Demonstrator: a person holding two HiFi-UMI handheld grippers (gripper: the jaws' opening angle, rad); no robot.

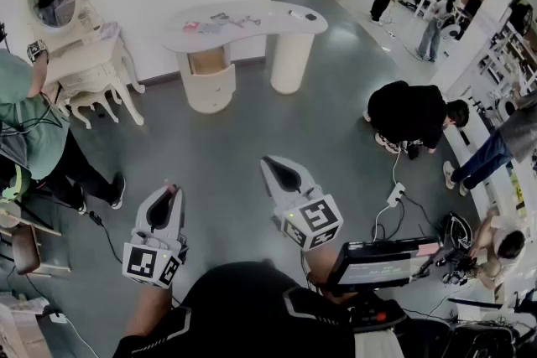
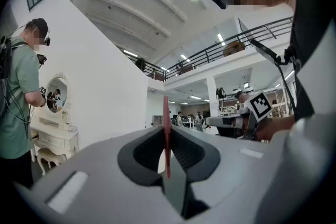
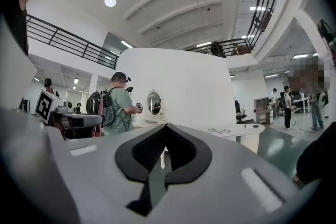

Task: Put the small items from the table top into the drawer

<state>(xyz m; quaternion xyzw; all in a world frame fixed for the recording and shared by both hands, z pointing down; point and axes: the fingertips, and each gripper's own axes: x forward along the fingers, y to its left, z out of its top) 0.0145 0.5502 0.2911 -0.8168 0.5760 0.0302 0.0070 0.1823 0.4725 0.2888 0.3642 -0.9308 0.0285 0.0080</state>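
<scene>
The white curved table (image 1: pixel 268 28) stands far off across the grey floor, with its drawer (image 1: pixel 207 60) pulled open at the left pedestal. Small items (image 1: pixel 226 19) lie scattered on its top, among them a pink one (image 1: pixel 191 26) and a dark one (image 1: pixel 309 16). My left gripper (image 1: pixel 171 189) is held level over the floor, shut on a thin red strip (image 2: pixel 166 134) that stands upright between the jaws. My right gripper (image 1: pixel 267 160) is beside it, shut with nothing in it. In the right gripper view the table (image 3: pixel 247 132) shows far ahead to the right.
A white vanity with an oval mirror (image 1: pixel 80 54) and a stool (image 1: pixel 84 101) stand at the left, with a person in a green shirt (image 1: pixel 25 121) next to them. Another person in black (image 1: pixel 411 113) crouches at the right. A power strip with cables (image 1: pixel 394 195) and a screen (image 1: pixel 382 260) are nearby.
</scene>
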